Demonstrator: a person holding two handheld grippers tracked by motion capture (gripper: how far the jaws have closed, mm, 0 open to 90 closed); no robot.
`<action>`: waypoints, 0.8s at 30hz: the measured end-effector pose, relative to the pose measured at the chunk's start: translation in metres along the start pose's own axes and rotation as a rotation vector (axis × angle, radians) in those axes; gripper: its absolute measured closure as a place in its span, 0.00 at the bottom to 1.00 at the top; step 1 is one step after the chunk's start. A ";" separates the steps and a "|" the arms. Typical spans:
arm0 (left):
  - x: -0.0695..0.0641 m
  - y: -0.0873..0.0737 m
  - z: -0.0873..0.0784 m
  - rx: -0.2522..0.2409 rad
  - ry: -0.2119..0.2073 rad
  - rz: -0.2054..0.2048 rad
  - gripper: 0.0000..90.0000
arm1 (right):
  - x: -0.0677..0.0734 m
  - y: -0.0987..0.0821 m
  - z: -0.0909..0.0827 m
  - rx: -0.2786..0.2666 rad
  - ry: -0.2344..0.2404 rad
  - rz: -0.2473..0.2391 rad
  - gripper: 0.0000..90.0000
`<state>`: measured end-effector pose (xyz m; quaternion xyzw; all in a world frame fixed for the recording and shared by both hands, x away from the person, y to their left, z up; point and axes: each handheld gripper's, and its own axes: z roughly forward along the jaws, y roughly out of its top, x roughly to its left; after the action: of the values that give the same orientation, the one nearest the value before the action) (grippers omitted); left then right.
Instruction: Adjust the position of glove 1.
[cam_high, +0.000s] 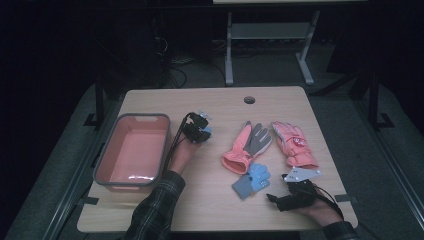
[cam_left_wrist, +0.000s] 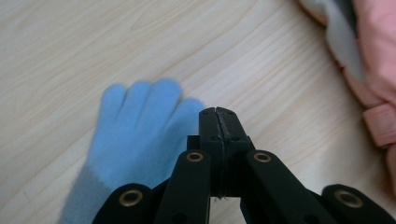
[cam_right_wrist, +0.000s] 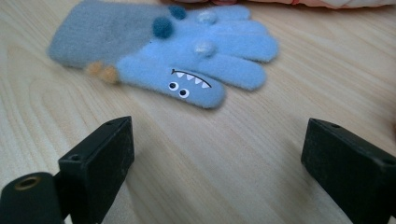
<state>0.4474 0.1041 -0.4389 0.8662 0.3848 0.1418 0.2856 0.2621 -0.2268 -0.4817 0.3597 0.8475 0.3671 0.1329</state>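
Left gripper (cam_high: 197, 130): its jaws are shut tight together. It pinches the edge of a plain blue glove (cam_left_wrist: 135, 135).
Where that glove is: it hangs from the jaw tips, above the table (cam_high: 215, 205). It is just beside the pink tub (cam_high: 142, 116), not in it.
Right gripper (cam_high: 274, 199): its jaws are wide apart with nothing between them. It sits low at the near right of the table.
Monster glove (cam_high: 251, 180): this blue glove lies flat on the table, just in front of the right gripper's open jaws and not touching them.
High view: the held glove is just a small bit of blue (cam_high: 206, 133) by the left gripper. The tub, the pink and grey glove (cam_high: 247, 147) and the pink glove (cam_high: 295, 142) are all plain to see.
Left gripper view: the held glove looks big and blurry, with a grey cuff and four blue fingers.
Right gripper view: the monster glove (cam_right_wrist: 177, 51) has little eyes, white teeth and pom-poms.
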 end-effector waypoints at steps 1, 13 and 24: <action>0.002 -0.001 0.002 0.004 -0.002 -0.004 1.00 | 0.000 0.000 0.000 0.000 0.000 0.000 0.10; -0.003 -0.004 0.016 0.022 -0.056 -0.028 1.00 | 0.000 0.000 0.000 0.000 0.000 0.000 0.10; -0.040 0.015 0.023 0.003 -0.117 0.056 1.00 | 0.000 0.000 0.000 -0.001 0.001 0.002 0.10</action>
<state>0.4405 0.0565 -0.4493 0.8838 0.3433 0.0984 0.3021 0.2620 -0.2266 -0.4817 0.3604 0.8470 0.3677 0.1323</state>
